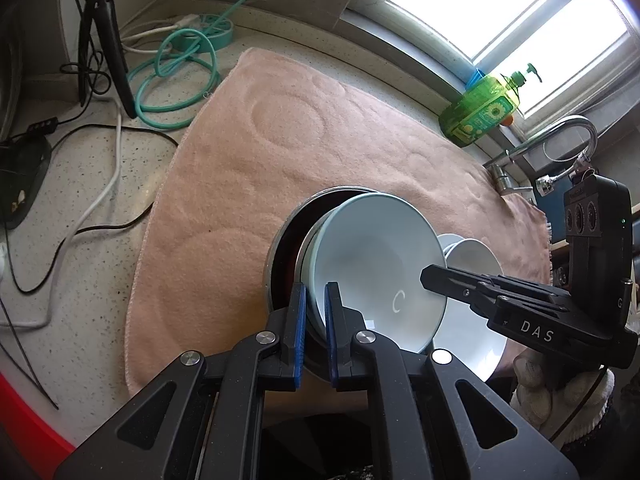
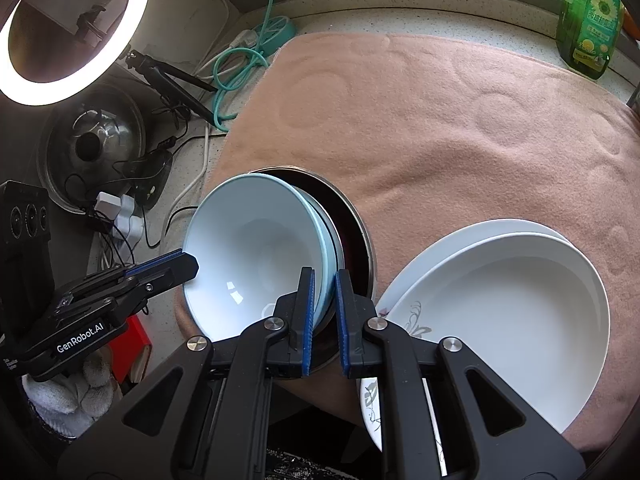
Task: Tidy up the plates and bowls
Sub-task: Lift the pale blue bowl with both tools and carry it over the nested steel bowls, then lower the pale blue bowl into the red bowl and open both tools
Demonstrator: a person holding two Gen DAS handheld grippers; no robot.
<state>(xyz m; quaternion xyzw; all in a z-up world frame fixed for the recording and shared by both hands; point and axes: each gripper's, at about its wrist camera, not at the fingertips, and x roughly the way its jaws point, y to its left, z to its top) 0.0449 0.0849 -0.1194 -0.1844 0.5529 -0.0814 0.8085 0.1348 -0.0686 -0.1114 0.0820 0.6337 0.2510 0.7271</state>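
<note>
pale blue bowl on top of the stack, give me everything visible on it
The pale blue bowl looks like glazed ceramic: wide, round, glossy and empty, with a small white mark low on the inner wall. It is tipped up, its mouth facing the cameras, nested in similar bowls inside a metal-rimmed dark bowl on the pink towel. Both tongs clamp its rim at opposite sides, left tongs and right tongs, each with one blue pad inside and one outside.
</note>
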